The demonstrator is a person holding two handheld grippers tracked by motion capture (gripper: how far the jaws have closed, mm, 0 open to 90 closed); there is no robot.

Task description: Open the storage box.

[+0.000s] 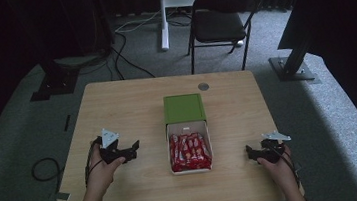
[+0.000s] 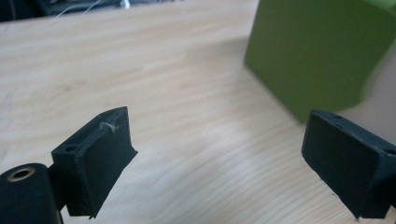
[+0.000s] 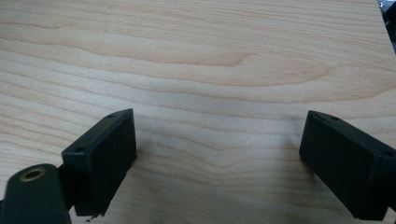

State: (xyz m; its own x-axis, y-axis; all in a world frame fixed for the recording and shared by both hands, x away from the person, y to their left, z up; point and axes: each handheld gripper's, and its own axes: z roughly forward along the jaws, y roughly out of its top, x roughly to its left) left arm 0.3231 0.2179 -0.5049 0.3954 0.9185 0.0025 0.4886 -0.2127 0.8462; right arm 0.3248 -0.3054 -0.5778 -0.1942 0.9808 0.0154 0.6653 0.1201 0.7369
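A white box [image 1: 187,127] packed with several red snack packets [image 1: 190,152] lies in the middle of the wooden table [image 1: 116,102]. Its green lid [image 1: 183,108] rests just beyond it, and that green lid [image 2: 317,51] fills the upper right of the left gripper view. My left gripper [image 1: 135,149] hovers left of the box, pointing toward it; its jaws stand wide apart with nothing between them [image 2: 219,158]. My right gripper [image 1: 249,152] sits low near the table's right front, jaws wide apart over bare wood [image 3: 217,163].
A black folding chair [image 1: 223,18] and a white desk leg [image 1: 162,16] stand on the carpet beyond the table. Cables [image 1: 48,169] trail on the floor at the left. A grey round cap [image 1: 203,86] is set in the tabletop near its far edge.
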